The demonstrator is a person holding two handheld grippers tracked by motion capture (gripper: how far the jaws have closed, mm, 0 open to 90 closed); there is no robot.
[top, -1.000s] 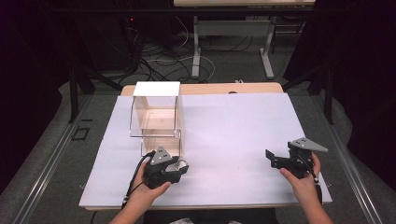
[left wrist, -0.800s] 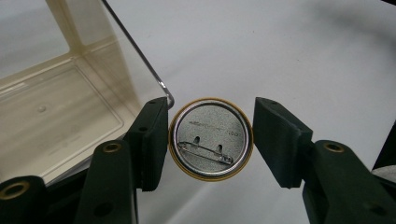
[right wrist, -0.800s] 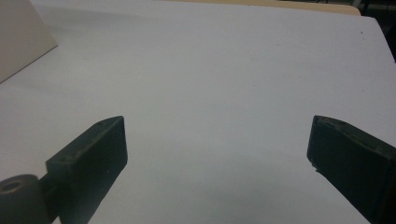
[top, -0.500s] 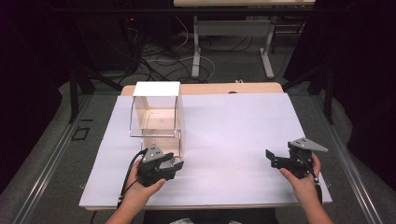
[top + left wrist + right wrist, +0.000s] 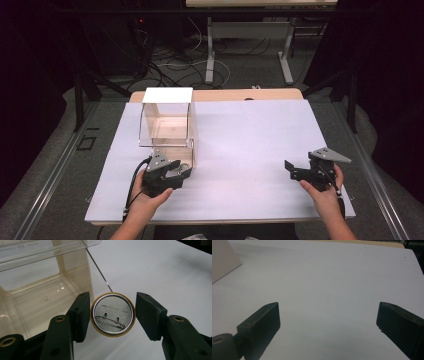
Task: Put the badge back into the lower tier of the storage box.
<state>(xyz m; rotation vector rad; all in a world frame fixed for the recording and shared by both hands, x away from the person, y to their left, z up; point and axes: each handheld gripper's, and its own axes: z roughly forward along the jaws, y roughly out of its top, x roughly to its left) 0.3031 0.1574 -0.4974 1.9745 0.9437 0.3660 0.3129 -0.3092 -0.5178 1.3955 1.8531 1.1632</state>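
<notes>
On the white sheet [image 5: 240, 150], near its front edge:

Left tongs [image 5: 112, 315]: you hold them just in front of the clear box [image 5: 166, 125], jaws parted a little wider than the badge, so nothing is gripped yet.

Badge [image 5: 113, 314]: a round pin badge, seen from its back with the safety pin showing. It sits between your left jaws, touching or nearly touching one pad, with a clear gap to the other. Whether it lies flat on the sheet I cannot tell for sure.

Box: open-fronted and empty as far as shows, lid raised, standing just beyond the badge.

Right tongs [image 5: 328, 322]: jaws spread wide over bare sheet, holding nothing, well apart from the box, at the right of the table [image 5: 220, 94].

Step in hand, as I judge it: closing on the badge.

How to do it well: centre the badge between the pads before you squeeze. Grip across the rim at its widest line, not off to one side. Close slowly, since a thin metal rim can skid or flip. Keep the jaws low and level so both pads meet the edge together.
</notes>
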